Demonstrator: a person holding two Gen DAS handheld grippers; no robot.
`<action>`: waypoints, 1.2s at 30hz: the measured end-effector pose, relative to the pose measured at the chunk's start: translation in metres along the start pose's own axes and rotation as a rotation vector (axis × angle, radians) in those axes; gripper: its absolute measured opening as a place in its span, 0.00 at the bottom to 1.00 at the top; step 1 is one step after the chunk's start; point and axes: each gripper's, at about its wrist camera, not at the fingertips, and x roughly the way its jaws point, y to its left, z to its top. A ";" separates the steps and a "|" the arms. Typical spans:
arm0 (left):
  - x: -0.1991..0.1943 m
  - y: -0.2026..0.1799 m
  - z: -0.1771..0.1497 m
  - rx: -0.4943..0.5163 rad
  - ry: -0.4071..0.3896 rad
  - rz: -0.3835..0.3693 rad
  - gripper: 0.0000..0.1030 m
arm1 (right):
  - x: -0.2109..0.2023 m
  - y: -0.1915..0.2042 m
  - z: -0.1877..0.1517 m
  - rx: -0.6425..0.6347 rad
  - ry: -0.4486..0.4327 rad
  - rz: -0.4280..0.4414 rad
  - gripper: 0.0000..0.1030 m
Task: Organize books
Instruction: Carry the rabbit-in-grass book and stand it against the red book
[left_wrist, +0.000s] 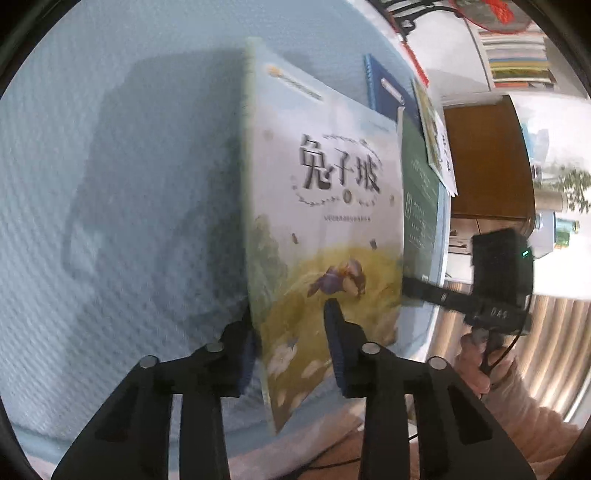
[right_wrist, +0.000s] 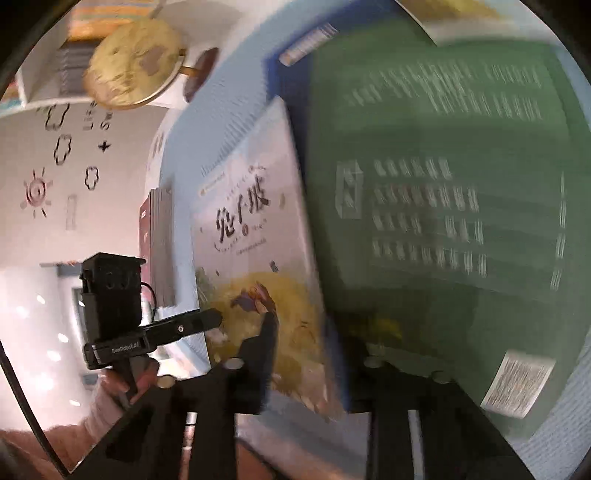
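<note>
Right wrist view is smeared by motion; the green book (right_wrist: 436, 206) fills its right side, print unreadable, and the right gripper (right_wrist: 303, 354) has narrow jaws closed on the lower edge of the picture book (right_wrist: 255, 251), its pads hard to make out; left wrist view is sharper: the left gripper (left_wrist: 291, 343) pinches the same picture book's (left_wrist: 325, 206) bottom edge, lifted off the pale blue tablecloth (left_wrist: 110, 147); the far fingertip is hidden behind the cover.

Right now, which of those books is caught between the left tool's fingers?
The pale picture book with the big black title, standing on edge in the left tool. The green book and the blue notebook lie behind it.
</note>
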 end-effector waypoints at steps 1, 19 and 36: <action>0.001 0.002 -0.008 0.001 0.021 0.010 0.21 | -0.001 -0.007 -0.007 0.027 0.028 0.022 0.24; 0.017 -0.006 -0.017 -0.001 0.194 0.131 0.20 | 0.031 -0.017 -0.030 0.054 0.076 0.133 0.22; 0.005 -0.066 -0.026 0.238 0.094 0.345 0.18 | 0.029 0.080 -0.043 -0.312 -0.017 -0.115 0.13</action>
